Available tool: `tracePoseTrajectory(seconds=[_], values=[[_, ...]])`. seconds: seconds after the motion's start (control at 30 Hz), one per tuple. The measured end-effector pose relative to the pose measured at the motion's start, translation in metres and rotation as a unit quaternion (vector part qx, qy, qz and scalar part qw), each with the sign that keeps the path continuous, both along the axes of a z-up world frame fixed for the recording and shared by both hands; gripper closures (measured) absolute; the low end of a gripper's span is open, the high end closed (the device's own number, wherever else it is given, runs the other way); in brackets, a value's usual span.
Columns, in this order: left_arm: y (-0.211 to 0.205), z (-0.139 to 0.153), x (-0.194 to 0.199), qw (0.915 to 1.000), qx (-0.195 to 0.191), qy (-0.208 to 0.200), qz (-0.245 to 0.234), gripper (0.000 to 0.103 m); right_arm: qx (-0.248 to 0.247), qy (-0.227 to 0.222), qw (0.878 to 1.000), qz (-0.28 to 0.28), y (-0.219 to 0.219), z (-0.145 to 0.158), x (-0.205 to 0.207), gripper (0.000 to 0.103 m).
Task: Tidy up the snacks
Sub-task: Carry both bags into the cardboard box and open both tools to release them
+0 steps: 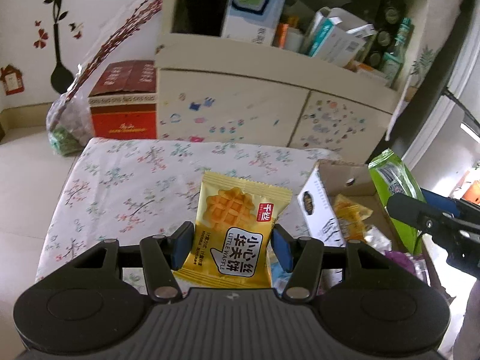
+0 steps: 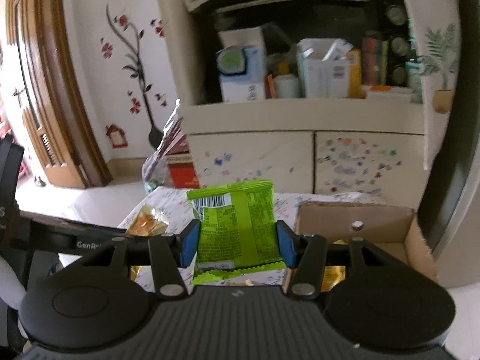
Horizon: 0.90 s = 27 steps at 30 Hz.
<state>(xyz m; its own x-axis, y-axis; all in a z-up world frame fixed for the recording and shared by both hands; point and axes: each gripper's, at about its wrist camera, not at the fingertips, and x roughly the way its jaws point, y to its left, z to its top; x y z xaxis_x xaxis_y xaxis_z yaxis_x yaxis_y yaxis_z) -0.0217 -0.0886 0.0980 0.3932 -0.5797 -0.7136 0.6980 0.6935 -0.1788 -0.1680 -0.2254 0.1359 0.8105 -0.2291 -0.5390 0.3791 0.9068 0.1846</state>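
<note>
Fingers (image 1: 183,247) of the left gripper (image 1: 232,247), seen in the left wrist view, are clamped on a yellow waffle packet (image 1: 237,231); both blue pads press its two side edges. Packet stands upright between them, printed face toward the camera, held clear above the table (image 1: 126,180), which has a floral cloth. Right of the gripper sits an open cardboard box (image 1: 324,210) on the table's right side, with another yellow packet (image 1: 351,214) and other wrappers inside. At the right edge the right gripper (image 1: 420,210) enters the view, carrying a green packet (image 1: 393,186) above the box. Behind the table: a cream cabinet (image 1: 240,102) with stickers on its doors and cluttered open shelves. A red carton (image 1: 124,105) and a plastic bag (image 1: 64,126) stand on the floor to its left.

Right wrist view: fingers (image 2: 190,244) of the right gripper (image 2: 238,246) are clamped on the green packet (image 2: 237,225), pads pressing both sides. Its back faces the camera, barcode at the top left, and it is upright and off the table (image 2: 168,198). Box (image 2: 354,219) lies just to the right and below, a gold wrapper (image 2: 334,273) showing inside. To the left, the waffle packet (image 2: 148,225) shows in the left gripper (image 2: 150,229), beside the table edge. Cabinet (image 2: 255,153) and a wooden door (image 2: 51,90) stand behind.
</note>
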Motion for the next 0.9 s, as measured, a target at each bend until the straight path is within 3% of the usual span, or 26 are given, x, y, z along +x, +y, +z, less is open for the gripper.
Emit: tracePoseTrajectory(seconds=[0.57, 0.9], values=[[-0.063, 0.008, -0.045, 0.996, -0.042, 0.015, -0.077, 0.042, 0.037, -0.032, 0.99, -0.134, -0.059, 0.019, -0.056, 0.049], [-0.101, -0.003, -0.075, 0.9893, -0.056, 0.028, -0.131, 0.042, 0.066, -0.034, 0.983, -0.167, -0.074, 0.015, -0.065, 0.049]])
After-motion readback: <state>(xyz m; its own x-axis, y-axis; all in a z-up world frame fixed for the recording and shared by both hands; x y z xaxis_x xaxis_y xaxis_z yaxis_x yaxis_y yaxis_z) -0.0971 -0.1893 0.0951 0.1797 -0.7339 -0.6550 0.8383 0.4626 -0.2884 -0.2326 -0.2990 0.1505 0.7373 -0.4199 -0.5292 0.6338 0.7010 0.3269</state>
